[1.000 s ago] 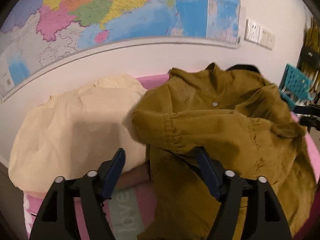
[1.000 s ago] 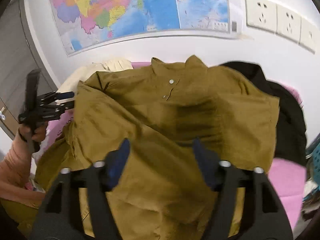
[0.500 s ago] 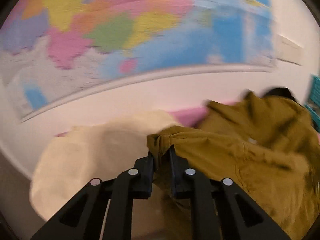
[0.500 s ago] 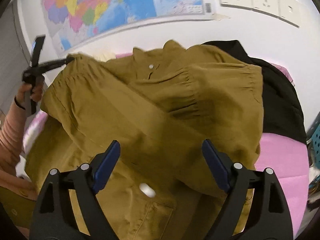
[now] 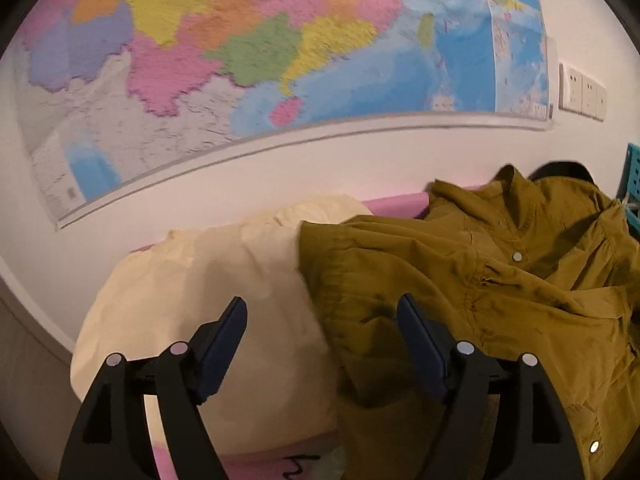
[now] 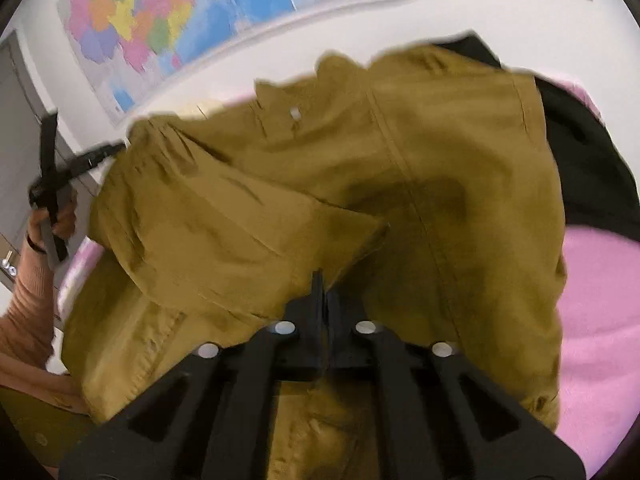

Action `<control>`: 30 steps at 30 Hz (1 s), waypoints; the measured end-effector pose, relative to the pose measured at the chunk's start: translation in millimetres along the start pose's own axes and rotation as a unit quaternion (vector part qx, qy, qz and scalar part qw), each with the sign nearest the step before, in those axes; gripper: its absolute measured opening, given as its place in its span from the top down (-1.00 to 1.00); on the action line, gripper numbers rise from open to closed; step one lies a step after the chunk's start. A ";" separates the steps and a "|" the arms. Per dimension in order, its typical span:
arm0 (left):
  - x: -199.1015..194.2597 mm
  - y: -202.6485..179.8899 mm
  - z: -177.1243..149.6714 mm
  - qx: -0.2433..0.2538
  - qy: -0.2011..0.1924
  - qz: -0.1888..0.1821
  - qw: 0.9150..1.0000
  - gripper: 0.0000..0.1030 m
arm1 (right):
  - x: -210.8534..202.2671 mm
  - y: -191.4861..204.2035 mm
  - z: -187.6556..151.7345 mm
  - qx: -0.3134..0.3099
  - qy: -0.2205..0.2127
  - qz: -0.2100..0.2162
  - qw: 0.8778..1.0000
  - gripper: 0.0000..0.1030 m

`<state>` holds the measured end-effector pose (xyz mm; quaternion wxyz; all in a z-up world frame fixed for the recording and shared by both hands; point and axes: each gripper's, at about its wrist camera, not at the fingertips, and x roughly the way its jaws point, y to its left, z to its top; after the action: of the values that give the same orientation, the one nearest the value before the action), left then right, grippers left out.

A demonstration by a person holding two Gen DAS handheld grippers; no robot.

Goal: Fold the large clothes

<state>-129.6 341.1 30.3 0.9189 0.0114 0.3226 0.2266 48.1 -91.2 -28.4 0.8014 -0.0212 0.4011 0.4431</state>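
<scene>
Right wrist view: the right gripper [image 6: 325, 280] has its fingers pinched onto a fold of the mustard jacket [image 6: 328, 184] lying just ahead on the pink surface [image 6: 596, 292], likely to draw it over, while the left gripper [image 5: 320, 336] fingers are opening, gripping nothing.

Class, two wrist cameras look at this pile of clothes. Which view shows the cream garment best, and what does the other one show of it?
The left wrist view. There the cream garment fills the lower left, lying beside the olive jacket, whose edge overlaps it. In the right wrist view the olive jacket hides it almost entirely; at most a pale sliver shows at the jacket's upper left edge.
</scene>
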 end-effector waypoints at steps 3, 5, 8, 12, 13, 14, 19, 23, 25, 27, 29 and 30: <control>-24.1 1.2 -0.4 -0.001 -0.027 0.001 1.000 -0.45 | -38.0 4.8 25.2 -0.018 -0.077 -0.036 0.996 0.96; -40.5 -5.2 -0.1 0.014 -0.050 -0.018 0.998 -0.45 | -72.0 0.9 45.9 -0.016 -0.145 -0.061 0.987 0.96; -46.7 -31.4 -4.9 0.053 -0.052 -0.060 0.995 -0.45 | -78.8 -17.7 60.3 0.015 -0.143 -0.040 0.989 0.96; -18.5 -62.6 -13.5 0.089 -0.015 -0.066 0.994 -0.41 | -30.7 -36.6 42.0 0.037 -0.057 -0.058 0.996 0.95; -8.1 -67.0 -14.7 0.094 -0.002 -0.064 0.993 -0.41 | -22.5 -39.5 36.7 0.042 -0.044 -0.060 0.996 0.94; 4.4 -70.7 -15.1 0.100 0.007 -0.046 0.994 -0.40 | -14.5 -41.8 31.3 0.047 -0.034 -0.061 0.996 0.94; 64.1 -72.6 -18.1 0.093 0.083 0.002 0.992 -0.46 | -10.2 -50.1 16.0 0.073 -0.033 -0.063 0.995 0.78; 42.0 -76.8 -16.1 0.094 0.061 0.005 0.994 -0.46 | -45.7 -35.2 17.4 0.052 -0.087 -0.078 0.992 0.26; 20.7 -76.5 -14.1 0.084 0.036 -0.010 0.996 -0.46 | -57.8 -21.9 19.6 0.031 -0.106 -0.067 0.992 0.25; 0.2 -77.9 -13.0 0.080 0.011 -0.040 0.996 -0.46 | -56.0 -5.6 23.1 -0.002 -0.106 -0.043 0.993 0.25; -18.2 -85.7 -14.3 0.087 -0.010 -0.094 0.992 -0.46 | -40.3 5.7 27.4 -0.030 -0.085 -0.039 0.995 0.25; -21.2 -93.7 -17.2 0.100 -0.006 -0.135 0.986 -0.46 | -24.8 9.4 31.0 -0.041 -0.067 -0.041 0.996 0.25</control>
<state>-116.1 245.9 13.5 0.9374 0.0609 0.3364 0.0665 53.5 -90.6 12.0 0.8426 -0.0409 0.3267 0.4261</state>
